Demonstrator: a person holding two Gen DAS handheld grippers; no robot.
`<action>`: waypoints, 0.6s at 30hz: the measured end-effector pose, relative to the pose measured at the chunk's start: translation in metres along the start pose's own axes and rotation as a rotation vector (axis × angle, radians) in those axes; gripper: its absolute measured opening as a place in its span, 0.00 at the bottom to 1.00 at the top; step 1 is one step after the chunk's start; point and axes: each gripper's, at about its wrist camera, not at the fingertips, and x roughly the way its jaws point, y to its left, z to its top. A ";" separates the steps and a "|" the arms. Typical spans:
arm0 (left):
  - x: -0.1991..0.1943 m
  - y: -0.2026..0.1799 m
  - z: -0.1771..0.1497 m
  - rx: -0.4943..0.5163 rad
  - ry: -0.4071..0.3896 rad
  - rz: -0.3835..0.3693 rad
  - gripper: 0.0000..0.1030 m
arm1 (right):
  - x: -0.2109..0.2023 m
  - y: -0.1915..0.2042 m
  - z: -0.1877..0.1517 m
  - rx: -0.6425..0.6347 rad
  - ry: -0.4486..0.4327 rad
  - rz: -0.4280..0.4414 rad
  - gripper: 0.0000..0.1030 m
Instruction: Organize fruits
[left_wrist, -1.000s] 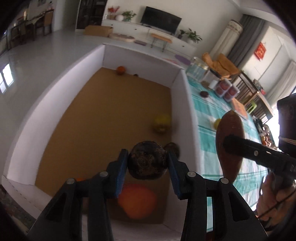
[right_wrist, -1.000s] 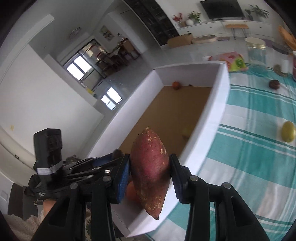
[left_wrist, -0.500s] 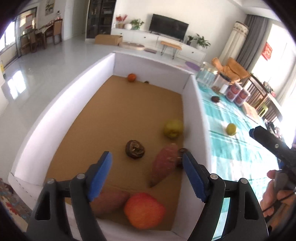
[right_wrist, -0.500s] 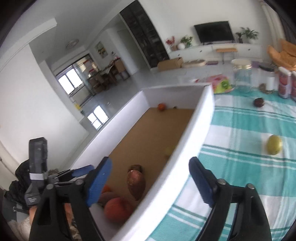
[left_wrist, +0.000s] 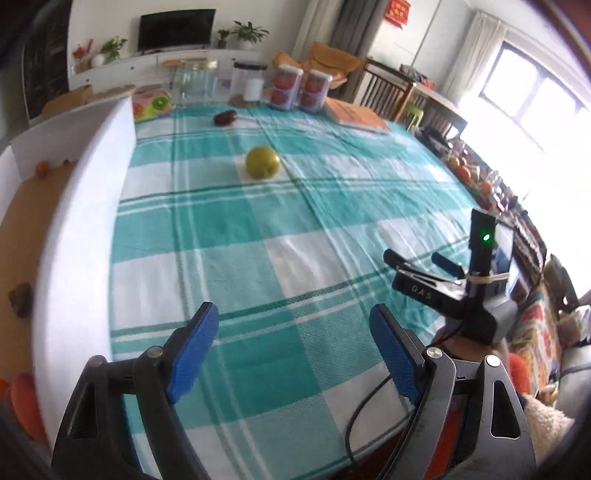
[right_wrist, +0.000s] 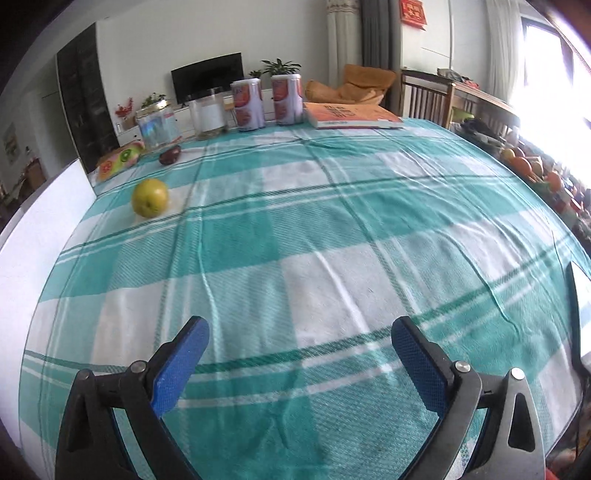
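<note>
Left gripper (left_wrist: 293, 325) and right gripper (right_wrist: 299, 339): jaws wide, empty, above checked tablecloth (right_wrist: 332, 229); green fruit (right_wrist: 150, 197) near white box (left_wrist: 85, 206).

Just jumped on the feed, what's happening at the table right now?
A person with a handheld gripper in each hand is sorting fruit into the white box at the table's left edge. Both the left gripper and the right gripper are open and empty, hovering over the teal checked tablecloth. Several pieces already lie in the box. A green apple and a dark reddish fruit beyond it remain on the cloth, so one of those is probably next.
</note>
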 end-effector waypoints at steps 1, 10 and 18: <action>0.015 -0.002 -0.001 0.014 0.011 0.030 0.83 | -0.002 0.000 -0.001 0.002 -0.001 0.004 0.96; 0.077 0.010 0.012 0.049 -0.046 0.251 0.83 | 0.013 0.011 -0.003 -0.043 0.049 -0.038 0.96; 0.094 0.019 0.005 0.040 -0.041 0.266 0.84 | 0.016 0.010 -0.004 -0.031 0.068 -0.042 0.96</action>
